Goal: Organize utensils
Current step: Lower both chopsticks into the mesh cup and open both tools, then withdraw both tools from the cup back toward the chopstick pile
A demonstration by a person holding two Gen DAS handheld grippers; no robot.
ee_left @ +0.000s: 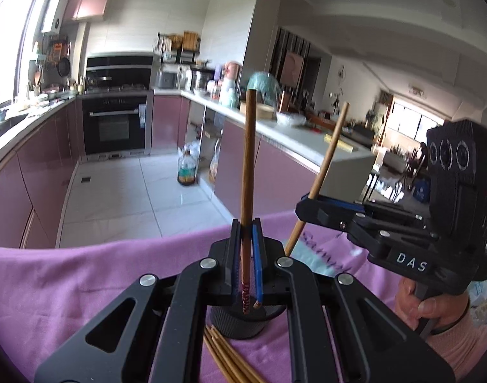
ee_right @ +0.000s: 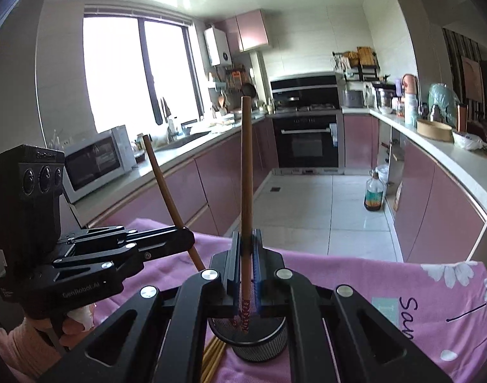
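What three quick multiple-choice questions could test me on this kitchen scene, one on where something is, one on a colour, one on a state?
1. Where do the loose chopsticks lie?
A. On the cloth beside the black holder
B. In the sink
C. On the floor

2. What colour is the cloth on the table?
A. Green
B. Purple-pink
C. White

3. What is the left gripper doing?
A. Standing wide open
B. Shut on nothing
C. Shut on a chopstick

Answers:
1. A: the bundle rests on the cloth at the foot of the black holder.
2. B: purple-pink fabric covers the table in both views.
3. C: its blue pads pinch an upright chopstick; the right gripper likewise grips another chopstick.
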